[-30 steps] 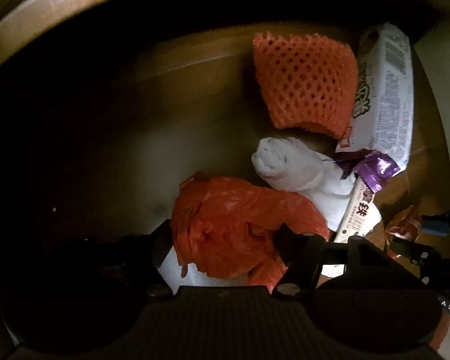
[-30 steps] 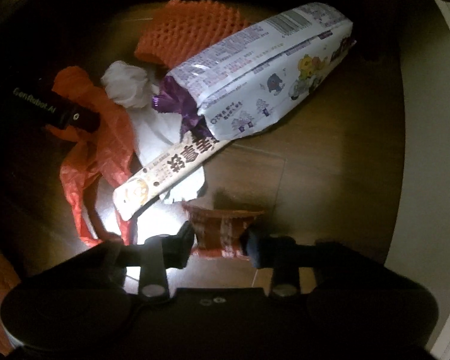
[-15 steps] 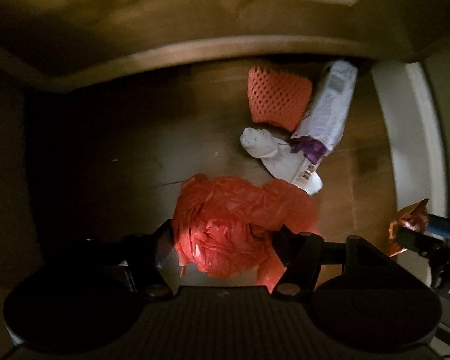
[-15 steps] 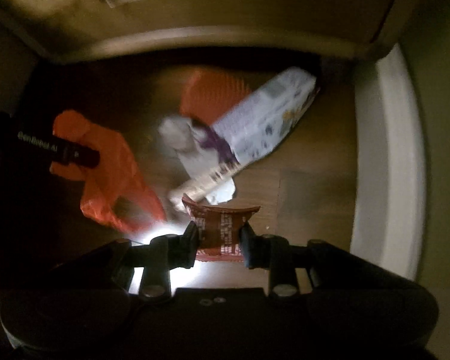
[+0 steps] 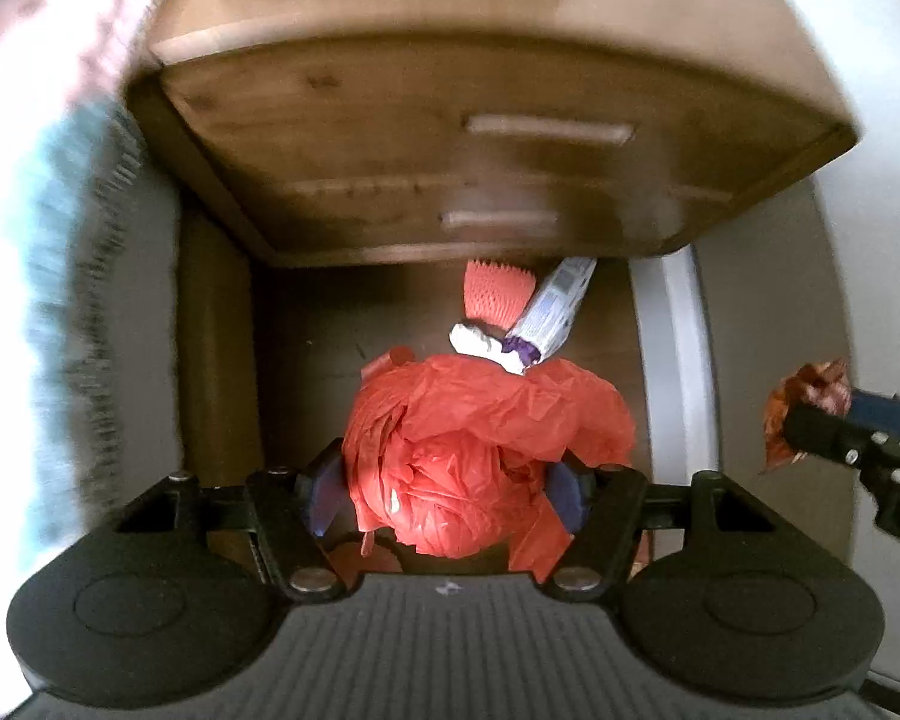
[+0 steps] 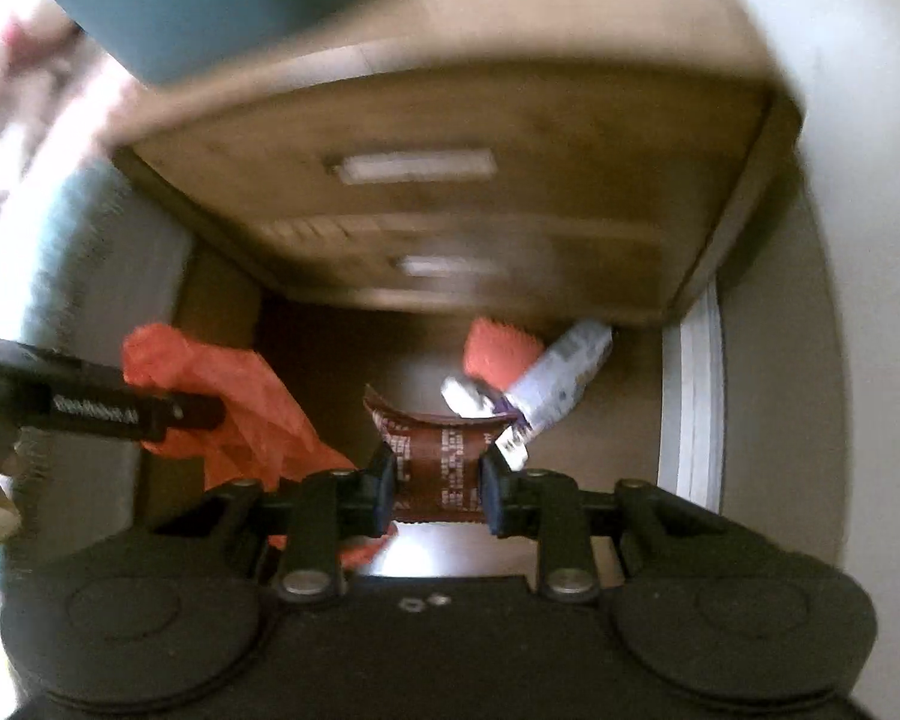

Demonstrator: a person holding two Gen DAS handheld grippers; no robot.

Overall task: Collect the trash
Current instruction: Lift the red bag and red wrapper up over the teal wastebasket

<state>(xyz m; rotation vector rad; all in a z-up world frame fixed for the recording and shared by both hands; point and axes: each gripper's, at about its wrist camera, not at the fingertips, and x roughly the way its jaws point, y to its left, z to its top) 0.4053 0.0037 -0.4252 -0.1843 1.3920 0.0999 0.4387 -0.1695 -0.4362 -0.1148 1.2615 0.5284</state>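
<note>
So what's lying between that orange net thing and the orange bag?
In the left wrist view, a crumpled white tissue lies between the foam net and the orange bag.

Both views downward, sharing cabinet (image 5: pixel 450 138).

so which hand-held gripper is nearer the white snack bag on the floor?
Right, marginally. The right hand-held gripper, shut on a brown wrapper, sits just short of the snack bag. The left, holding the orange bag, is off to its left.

A crumpled orange bag (image 5: pixel 486 450) is held above the floor; a brown wrapper (image 6: pixel 438 462) is pinched flat, print showing. On the floor lie an orange foam net (image 5: pixel 498 297), a white tissue (image 5: pixel 477 339) and a white-purple packet (image 5: pixel 555 309), touching.
</note>
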